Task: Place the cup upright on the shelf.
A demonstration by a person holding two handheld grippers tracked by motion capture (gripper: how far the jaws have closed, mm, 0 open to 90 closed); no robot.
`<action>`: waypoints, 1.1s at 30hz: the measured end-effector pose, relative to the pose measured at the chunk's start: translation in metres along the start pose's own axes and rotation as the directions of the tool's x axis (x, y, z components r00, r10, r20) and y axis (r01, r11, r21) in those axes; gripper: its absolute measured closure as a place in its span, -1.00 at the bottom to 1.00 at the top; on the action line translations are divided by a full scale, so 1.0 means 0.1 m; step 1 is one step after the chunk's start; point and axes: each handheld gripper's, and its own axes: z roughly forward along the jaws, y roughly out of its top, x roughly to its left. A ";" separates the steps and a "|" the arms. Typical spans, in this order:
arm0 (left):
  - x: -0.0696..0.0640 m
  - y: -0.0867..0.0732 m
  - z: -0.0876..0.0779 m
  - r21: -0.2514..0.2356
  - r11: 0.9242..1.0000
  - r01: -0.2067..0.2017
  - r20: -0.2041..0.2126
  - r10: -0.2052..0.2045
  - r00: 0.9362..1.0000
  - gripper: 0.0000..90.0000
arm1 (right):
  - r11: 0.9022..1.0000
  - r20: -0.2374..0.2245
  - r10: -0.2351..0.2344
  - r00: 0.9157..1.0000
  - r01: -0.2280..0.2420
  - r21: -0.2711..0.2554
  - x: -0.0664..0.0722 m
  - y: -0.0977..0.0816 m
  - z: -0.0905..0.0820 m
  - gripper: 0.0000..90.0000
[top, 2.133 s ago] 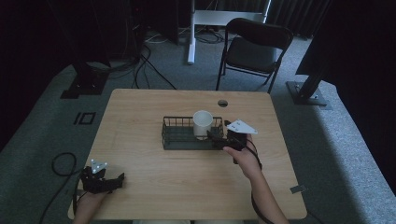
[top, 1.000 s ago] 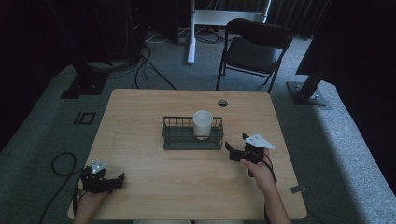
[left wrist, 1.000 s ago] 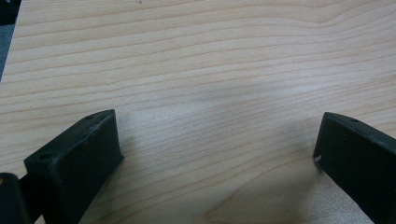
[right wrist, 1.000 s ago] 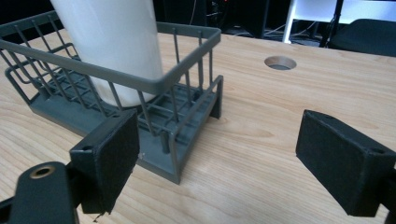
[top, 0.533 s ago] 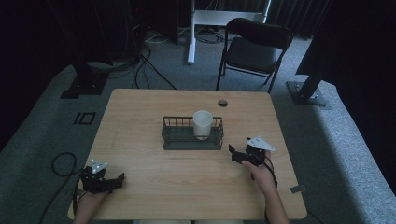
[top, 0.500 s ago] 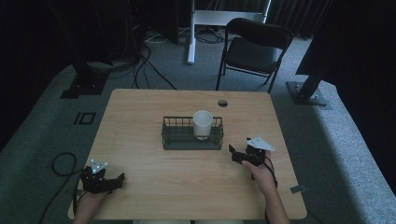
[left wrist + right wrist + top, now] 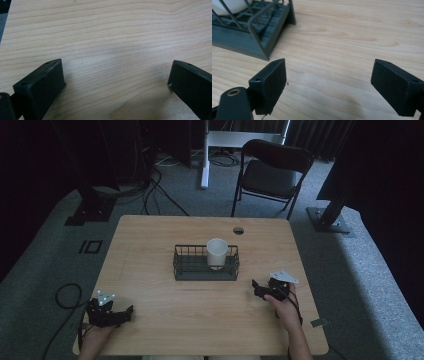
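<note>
Left gripper (image 7: 127,312): held in the person's left hand (image 7: 97,335) at the near left corner of the wooden table (image 7: 150,250), low over the tabletop, grey three-cornered plate on top; in the left gripper view its two black jaws stand wide apart with only bare wood grain between them, released and holding nothing. Cable (image 7: 62,292): a dark loop on the carpet just off the table's left edge. Wire basket (image 7: 206,270): dark, rectangular, at the middle of the table, long side facing the person. White cup (image 7: 217,252): upright inside the basket, toward its right half, open mouth up. Round hole (image 7: 238,230): in the tabletop beyond the basket, near the far edge. Right gripper (image 7: 256,287): held in the person's right hand (image 7: 285,307), on the table right of the basket and slightly nearer the person, close to the basket but apart from it; in the right gripper view its jaws are spread wide over bare wood, released, with the basket's near corner (image 7: 265,56) and a sliver of the cup (image 7: 232,6) at upper left. Folding chair (image 7: 272,172): black, on the carpet beyond the table's far right side.
</note>
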 end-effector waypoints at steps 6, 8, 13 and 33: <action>0.00 0.00 0.00 0.000 1.000 0.000 0.000 0.000 1.000 -0.98 | 0.999 0.014 0.023 1.000 -0.023 0.023 -0.10 -0.03 -0.06 -0.74; 0.00 0.00 0.00 0.000 1.000 0.000 0.000 0.000 1.000 -0.98 | 0.999 0.022 0.018 1.000 -0.018 0.029 -0.13 -0.04 -0.08 -0.74; 0.00 0.00 0.00 0.000 1.000 0.000 0.000 0.000 1.000 -0.98 | 0.999 0.018 0.018 1.000 -0.019 0.048 -0.23 -0.09 -0.13 -0.74; 0.00 0.00 0.00 0.000 1.000 0.000 0.000 0.000 1.000 -0.98 | 0.984 -0.035 -0.044 0.998 0.049 0.172 -0.36 -0.24 -0.18 -0.72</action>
